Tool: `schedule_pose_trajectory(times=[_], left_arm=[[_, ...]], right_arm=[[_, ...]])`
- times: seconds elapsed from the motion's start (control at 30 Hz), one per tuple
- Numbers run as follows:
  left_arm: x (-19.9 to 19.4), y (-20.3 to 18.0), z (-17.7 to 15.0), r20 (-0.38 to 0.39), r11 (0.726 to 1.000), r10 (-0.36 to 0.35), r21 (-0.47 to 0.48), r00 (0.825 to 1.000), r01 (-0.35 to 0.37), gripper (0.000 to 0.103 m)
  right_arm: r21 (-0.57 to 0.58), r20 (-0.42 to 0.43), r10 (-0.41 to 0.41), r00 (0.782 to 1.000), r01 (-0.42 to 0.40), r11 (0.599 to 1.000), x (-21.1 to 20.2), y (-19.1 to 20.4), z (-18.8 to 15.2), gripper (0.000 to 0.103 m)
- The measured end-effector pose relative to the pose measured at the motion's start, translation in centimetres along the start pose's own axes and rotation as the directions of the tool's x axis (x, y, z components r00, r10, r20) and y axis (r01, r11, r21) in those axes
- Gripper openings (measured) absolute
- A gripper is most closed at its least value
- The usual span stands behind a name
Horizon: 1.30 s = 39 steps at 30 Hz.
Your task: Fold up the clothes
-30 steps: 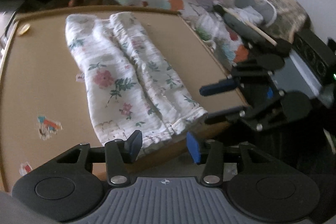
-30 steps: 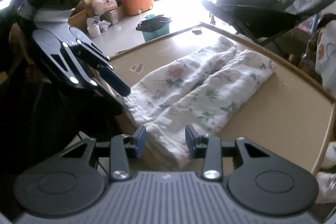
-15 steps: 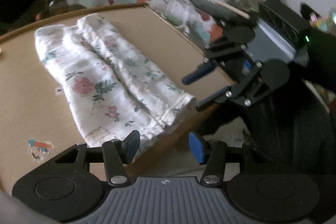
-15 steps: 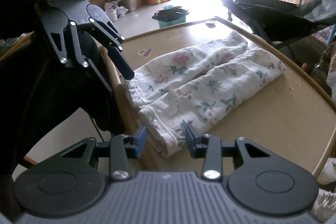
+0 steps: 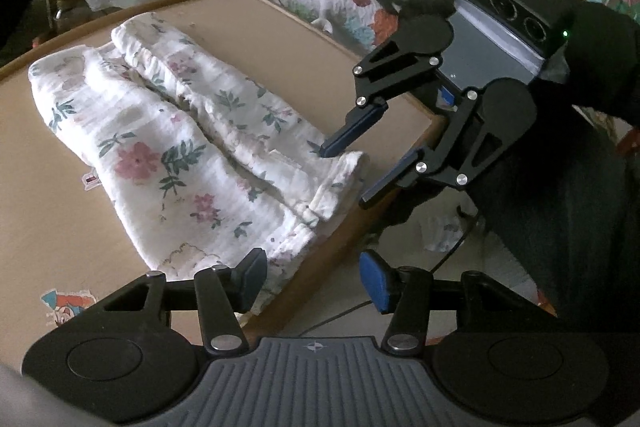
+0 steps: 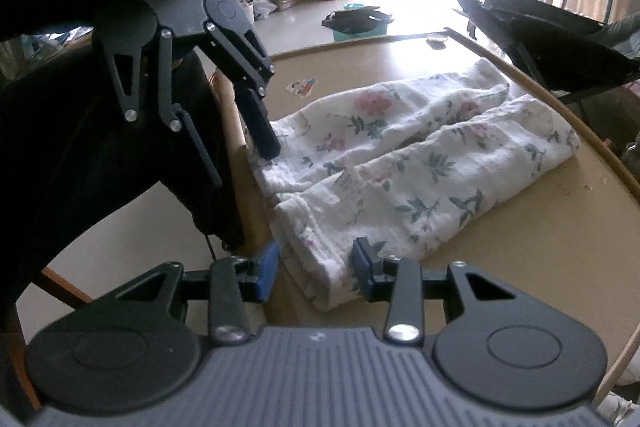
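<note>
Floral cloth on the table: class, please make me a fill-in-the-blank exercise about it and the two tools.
1. The folded floral cloth lies on a ____ table.
2. The cloth's print shows ____.
3. Both the left tool and the right tool stand ____ at the cloth's near end.
4. A cartoon ____ sits on the table beside the cloth.

Missing words: tan; flowers; open; sticker

Crinkled floral cloth garment (image 5: 168,147), matt tabletop (image 5: 48,187)

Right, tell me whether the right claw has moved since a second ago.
Yes. In the left wrist view the right claw has closed in over the floral garment's near hem at the table edge.
</note>
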State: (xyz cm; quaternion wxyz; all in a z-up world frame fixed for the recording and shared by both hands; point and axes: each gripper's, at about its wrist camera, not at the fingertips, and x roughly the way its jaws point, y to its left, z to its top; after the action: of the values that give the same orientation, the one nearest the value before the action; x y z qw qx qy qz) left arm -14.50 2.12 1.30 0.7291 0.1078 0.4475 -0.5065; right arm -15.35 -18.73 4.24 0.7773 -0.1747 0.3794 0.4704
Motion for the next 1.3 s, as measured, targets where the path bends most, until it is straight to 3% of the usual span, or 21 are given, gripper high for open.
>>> schedule_pose_trajectory(times=[0.97,1.17,1.3], left_arm=[[1.0,0.2,0.7,0.01,0.989,0.017,0.147,1.0,-0.018,0.053],[1.3,0.0,0.9,0.033,0.986,0.036,0.163,0.999,-0.041,0.053],[1.7,-0.1,1.3,0.048,0.985,0.044,0.166,0.998,-0.051,0.053]], right_arm=[[-0.173,-0.044,0.022,0.999,-0.03,0.985,2.1,0.5,1.4,0.04],[-0.227,-0.056,0.017,0.998,-0.029,0.973,2.1,0.9,1.5,0.035],[-0.213,-0.064,0.018,0.998,-0.032,0.976,2.1,0.5,1.7,0.023]])
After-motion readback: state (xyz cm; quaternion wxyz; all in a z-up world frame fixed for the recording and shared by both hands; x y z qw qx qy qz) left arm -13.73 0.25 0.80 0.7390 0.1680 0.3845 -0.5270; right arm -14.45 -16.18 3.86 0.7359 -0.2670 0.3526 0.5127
